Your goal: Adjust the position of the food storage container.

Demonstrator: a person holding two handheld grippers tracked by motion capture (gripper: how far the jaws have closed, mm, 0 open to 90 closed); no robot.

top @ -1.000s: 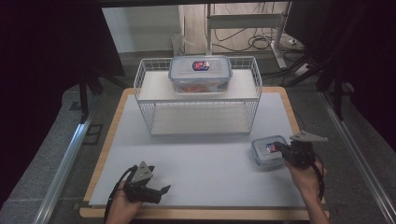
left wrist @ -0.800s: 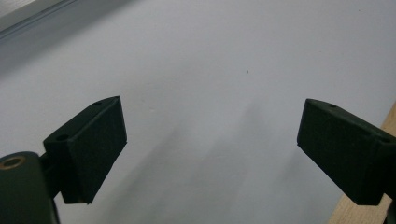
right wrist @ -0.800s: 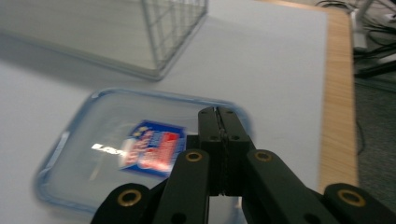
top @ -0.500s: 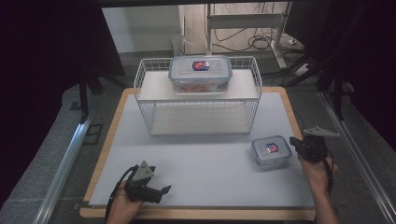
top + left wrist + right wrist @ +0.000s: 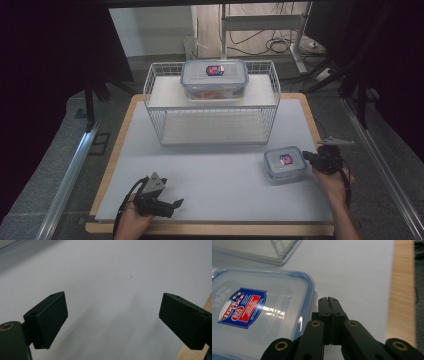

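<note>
A small clear container with a blue-rimmed lid and a red-blue label (image 5: 284, 161) lies on the white mat at the right. My right gripper (image 5: 306, 156) sits just right of it, low over the mat. In the right gripper view its jaws (image 5: 329, 300) are pressed together with nothing between them, their tips beside the small container's (image 5: 249, 312) right edge. My left gripper (image 5: 176, 203) rests near the mat's front left. It stands open (image 5: 112, 320) over bare mat.
A white wire rack (image 5: 273, 95) stands at the back middle, with a larger lidded container (image 5: 214, 79) on its upper shelf. The rack's corner (image 5: 284, 251) lies beyond the small container. The white mat (image 5: 215, 170) lies on a wooden board (image 5: 119, 135).
My right gripper swung out to the right, away from the small container, then came back close to its right side. The left gripper has not moved.
</note>
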